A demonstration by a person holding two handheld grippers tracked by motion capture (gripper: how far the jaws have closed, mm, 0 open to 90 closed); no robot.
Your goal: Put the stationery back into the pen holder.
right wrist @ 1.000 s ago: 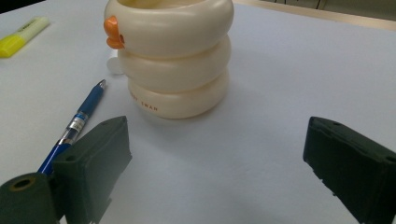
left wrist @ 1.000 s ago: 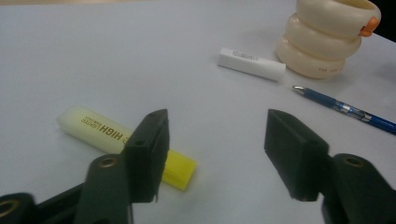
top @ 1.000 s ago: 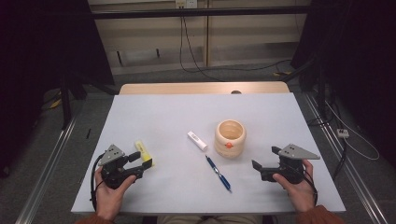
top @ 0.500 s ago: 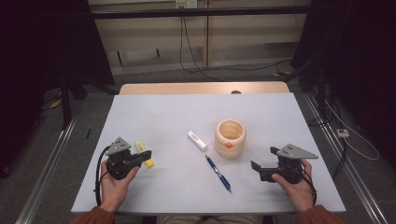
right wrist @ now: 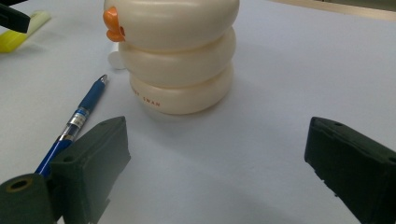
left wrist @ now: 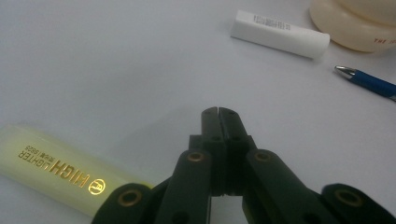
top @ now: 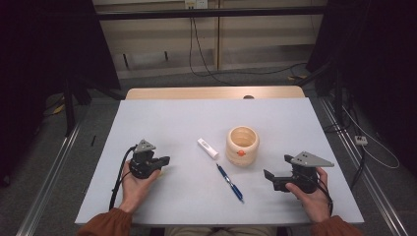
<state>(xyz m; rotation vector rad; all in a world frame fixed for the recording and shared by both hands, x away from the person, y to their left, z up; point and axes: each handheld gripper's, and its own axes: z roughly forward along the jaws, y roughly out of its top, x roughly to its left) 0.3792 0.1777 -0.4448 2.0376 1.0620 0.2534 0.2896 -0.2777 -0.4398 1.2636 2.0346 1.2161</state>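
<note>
- The highlighter (left wrist: 60, 175) lies flat on the tabletop (top: 196, 123), just left of the left tongs (left wrist: 218, 112) in the left gripper view, beside them and not between them
- Its long axis runs from upper left to lower right in that view; I cannot tell which end is the cap
- The left tongs (top: 164, 160) are pressed together with nothing in them, low over the tabletop at its near left
- Ahead of them lie a white tube (left wrist: 280, 33), a blue pen (left wrist: 369, 81) and a cream cup (left wrist: 359, 23), well apart from the highlighter
- In the high view the tube (top: 207, 148) sits left of the cup (top: 242, 145); the pen (top: 231, 183) slants toward the near edge
- The right tongs (top: 271, 178) stand spread and empty, near right, facing the cup (right wrist: 175, 56) with the pen (right wrist: 72, 128) just beside their left side
</note>
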